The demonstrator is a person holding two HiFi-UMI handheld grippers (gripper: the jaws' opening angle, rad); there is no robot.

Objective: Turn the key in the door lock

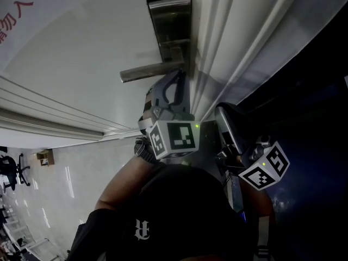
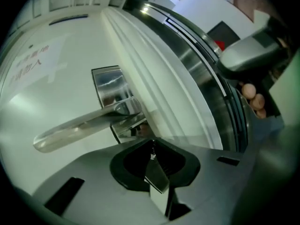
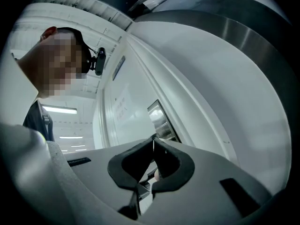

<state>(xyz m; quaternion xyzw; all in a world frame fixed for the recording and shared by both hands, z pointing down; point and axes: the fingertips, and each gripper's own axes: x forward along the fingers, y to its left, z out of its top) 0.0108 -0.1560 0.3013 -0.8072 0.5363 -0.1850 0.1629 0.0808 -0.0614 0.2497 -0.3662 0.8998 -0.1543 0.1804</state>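
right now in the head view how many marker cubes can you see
2. One marker cube rides on the left gripper, below the lever handle; the other is on the right gripper, lower right by the door frame. None looks hidden.

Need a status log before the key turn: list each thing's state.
Door handle: square to its lock plate, unpressed.
Left gripper: jaws together, under the handle; no key visible.
Right gripper: jaws together, empty, away from the lock.
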